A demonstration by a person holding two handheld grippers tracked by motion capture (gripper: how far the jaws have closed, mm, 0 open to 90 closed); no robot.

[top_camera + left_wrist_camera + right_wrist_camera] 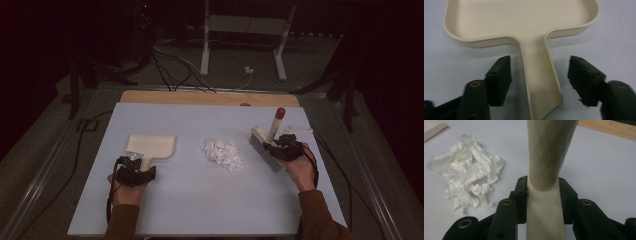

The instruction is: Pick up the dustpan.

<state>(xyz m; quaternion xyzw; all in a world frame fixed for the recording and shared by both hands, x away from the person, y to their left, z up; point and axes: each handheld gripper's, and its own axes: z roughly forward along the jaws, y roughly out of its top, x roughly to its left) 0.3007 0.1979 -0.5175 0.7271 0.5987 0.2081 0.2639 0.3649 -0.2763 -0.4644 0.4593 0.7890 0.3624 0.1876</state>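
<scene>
A cream dustpan [150, 145] lies flat at the table's left, its handle pointing toward the person. My left gripper [136, 161] sits at that handle; in the left gripper view the dustpan [524, 20] handle runs between the jaws of my left gripper [539, 61], with a gap on each side, so it stands open. My right gripper [281, 146] is shut on the cream handle of a brush [265, 147] whose red-tipped handle rises upright and whose bristles rest on the table. The brush handle [550, 150] is clamped by my right gripper [542, 181]. A pile of white paper scraps [223, 152] [466, 170] lies between dustpan and brush.
The work surface is a pale grey table [200, 200] with a wooden strip [200, 97] along its far edge. A small white scrap [297, 129] lies just behind the brush. Cables and a white stand [245, 30] are on the floor beyond.
</scene>
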